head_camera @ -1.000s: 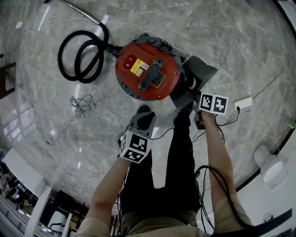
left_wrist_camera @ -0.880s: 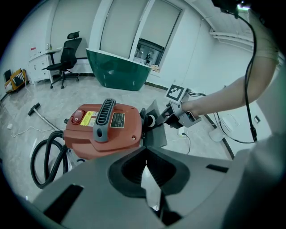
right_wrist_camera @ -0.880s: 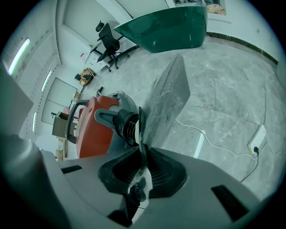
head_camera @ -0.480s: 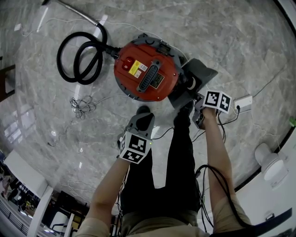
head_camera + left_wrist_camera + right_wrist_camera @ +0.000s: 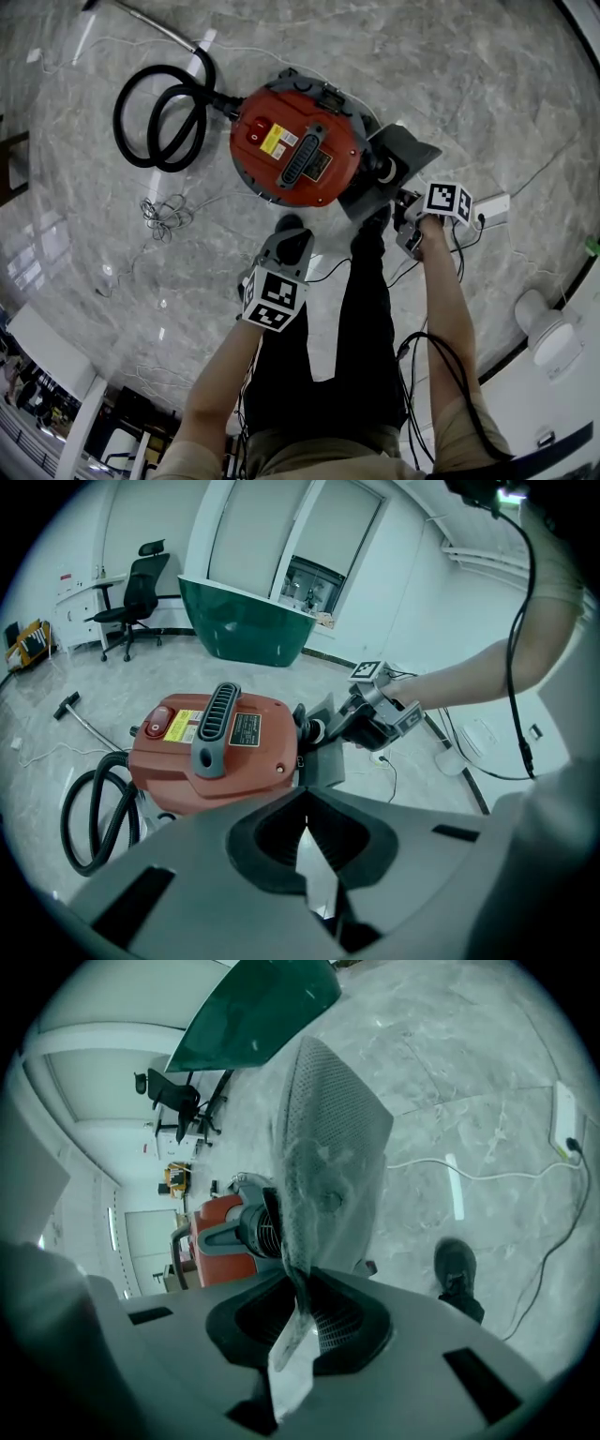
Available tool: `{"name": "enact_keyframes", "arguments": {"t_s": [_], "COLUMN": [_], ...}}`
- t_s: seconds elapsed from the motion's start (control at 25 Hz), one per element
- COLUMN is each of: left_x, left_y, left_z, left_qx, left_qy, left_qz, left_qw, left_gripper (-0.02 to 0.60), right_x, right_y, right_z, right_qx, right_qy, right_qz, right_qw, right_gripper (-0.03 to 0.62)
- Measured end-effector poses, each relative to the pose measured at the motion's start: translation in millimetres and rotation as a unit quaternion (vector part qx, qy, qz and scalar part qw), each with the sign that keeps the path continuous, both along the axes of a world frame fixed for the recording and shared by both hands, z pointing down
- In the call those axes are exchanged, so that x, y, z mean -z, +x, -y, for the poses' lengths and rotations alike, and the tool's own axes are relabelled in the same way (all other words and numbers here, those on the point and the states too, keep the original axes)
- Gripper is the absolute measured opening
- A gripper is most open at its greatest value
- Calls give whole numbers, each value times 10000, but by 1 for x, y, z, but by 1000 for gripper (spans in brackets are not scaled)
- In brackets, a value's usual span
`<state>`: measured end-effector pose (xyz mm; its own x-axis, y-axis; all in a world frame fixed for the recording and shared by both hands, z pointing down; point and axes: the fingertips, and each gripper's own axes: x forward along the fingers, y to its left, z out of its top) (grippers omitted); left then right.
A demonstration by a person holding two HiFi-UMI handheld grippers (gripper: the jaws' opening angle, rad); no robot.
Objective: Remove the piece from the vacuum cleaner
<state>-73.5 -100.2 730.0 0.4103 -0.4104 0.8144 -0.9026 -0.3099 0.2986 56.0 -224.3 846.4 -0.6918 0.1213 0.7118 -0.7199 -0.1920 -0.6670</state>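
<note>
The red vacuum cleaner (image 5: 298, 141) stands on the marble floor, its black hose (image 5: 164, 112) coiled to the left. A grey perforated panel (image 5: 394, 159) sticks out from its right side, still against the body. My right gripper (image 5: 405, 208) is shut on that panel's near edge. In the right gripper view the panel (image 5: 328, 1157) rises from between the jaws of the right gripper (image 5: 300, 1307), with the vacuum (image 5: 220, 1232) behind it. My left gripper (image 5: 286, 246) hovers in front of the vacuum (image 5: 211, 747), shut with nothing in it.
A white power strip (image 5: 492, 211) and cables lie right of my right hand. A tangled cord (image 5: 164, 211) lies left of the vacuum. The person's shoes (image 5: 295, 234) stand just below it. A green counter (image 5: 248, 621) and an office chair (image 5: 136, 597) stand far back.
My right gripper has rolled on the spot, its marker cube shifting right. The grey panel has tilted slightly with it. The left gripper has stayed still.
</note>
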Motion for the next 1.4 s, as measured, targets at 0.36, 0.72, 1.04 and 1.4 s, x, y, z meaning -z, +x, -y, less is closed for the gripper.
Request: {"name": "enact_keyframes", "arguments": {"t_s": [0.36, 0.72, 1.04, 1.4], "left_x": [-1, -4, -3, -1], "left_y": [-2, 3, 2, 12], "left_z": [-7, -9, -12, -13], "left_qx": [-11, -34, -45, -107], "left_qy": [-56, -49, -52, -38], "left_qz": [-19, -52, -48, -81], "left_qw": [10000, 10000, 10000, 9999], "left_gripper": [3, 3, 3, 3], "right_x": [1, -2, -4, -4], "right_y": [3, 5, 13, 15], "right_z": [-1, -3, 0, 1], "right_qx": [2454, 1209, 1617, 2280], "right_qy": [1436, 1390, 1626, 2257], "right_qz": [-1220, -865, -862, -1330], "right_qw": [9509, 9791, 9695, 9378], "right_gripper": [31, 29, 29, 28]}}
